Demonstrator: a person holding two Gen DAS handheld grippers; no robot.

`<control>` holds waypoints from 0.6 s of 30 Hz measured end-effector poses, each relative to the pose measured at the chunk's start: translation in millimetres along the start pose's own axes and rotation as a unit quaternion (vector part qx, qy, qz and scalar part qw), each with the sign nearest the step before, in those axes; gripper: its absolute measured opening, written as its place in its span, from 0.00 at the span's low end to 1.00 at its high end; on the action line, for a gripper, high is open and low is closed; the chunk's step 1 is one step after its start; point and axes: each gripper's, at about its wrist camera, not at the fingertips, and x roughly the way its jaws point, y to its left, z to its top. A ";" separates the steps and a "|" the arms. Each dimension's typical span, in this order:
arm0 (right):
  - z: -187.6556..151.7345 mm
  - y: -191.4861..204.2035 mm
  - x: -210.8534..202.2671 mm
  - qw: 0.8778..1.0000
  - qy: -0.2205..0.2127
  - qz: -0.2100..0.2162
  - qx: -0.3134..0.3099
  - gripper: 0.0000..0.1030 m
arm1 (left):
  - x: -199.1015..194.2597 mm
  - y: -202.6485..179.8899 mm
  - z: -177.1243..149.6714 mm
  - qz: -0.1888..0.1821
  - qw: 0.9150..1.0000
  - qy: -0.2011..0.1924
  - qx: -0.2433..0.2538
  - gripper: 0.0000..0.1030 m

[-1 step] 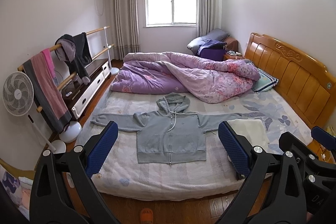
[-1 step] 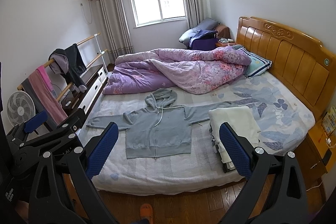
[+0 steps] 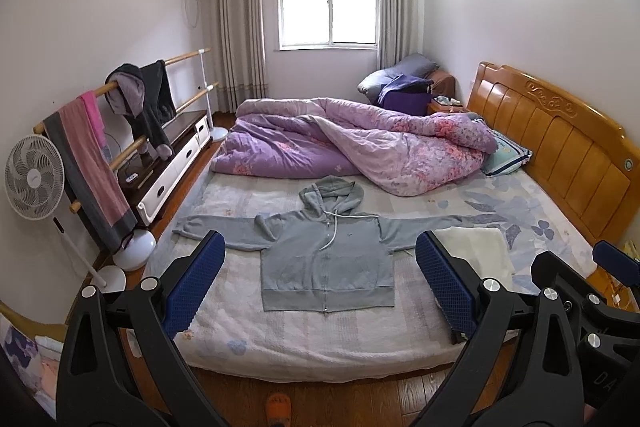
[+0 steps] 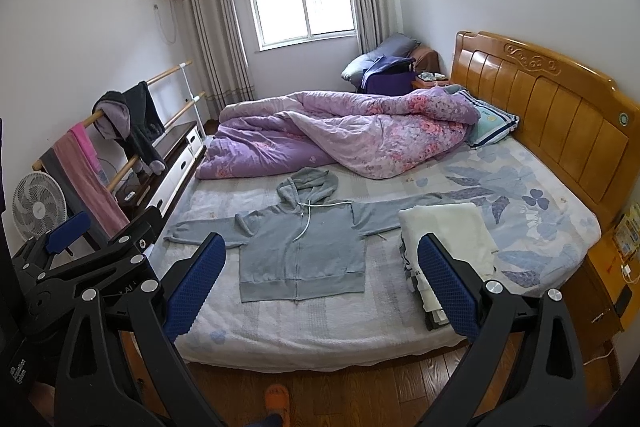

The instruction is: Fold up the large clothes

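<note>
A grey zip-up hoodie (image 3: 326, 259) lies flat and face up on the bed (image 3: 304, 343), sleeves spread to both sides, hood toward the quilt. It also shows in the right wrist view (image 4: 302, 255). My left gripper (image 3: 320, 287) is open and empty, held back from the bed's near edge above the floor. My right gripper (image 4: 320, 291) is open and empty at about the same distance. Each gripper shows at the edge of the other's view.
A stack of folded clothes (image 4: 448, 239) topped with a white piece sits on the bed right of the hoodie. A rumpled purple quilt (image 3: 352, 147) fills the far half. A clothes rail (image 3: 120, 115), a fan (image 3: 34, 177) and a low cabinet stand left. The wooden headboard (image 3: 560, 147) is right.
</note>
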 end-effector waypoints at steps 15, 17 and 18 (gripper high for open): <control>60.4 101.8 178.5 0.998 0.061 -0.030 -0.007 0.91 | 197.6 99.4 54.0 -0.027 0.996 0.077 -0.019 0.93; 75.7 119.8 208.0 0.997 0.073 -0.035 -0.009 0.91 | 232.8 119.0 68.7 -0.036 0.996 0.085 -0.018 0.93; 82.6 127.9 222.3 0.996 0.079 -0.038 -0.009 0.91 | 249.4 128.0 75.3 -0.041 0.995 0.089 -0.017 0.93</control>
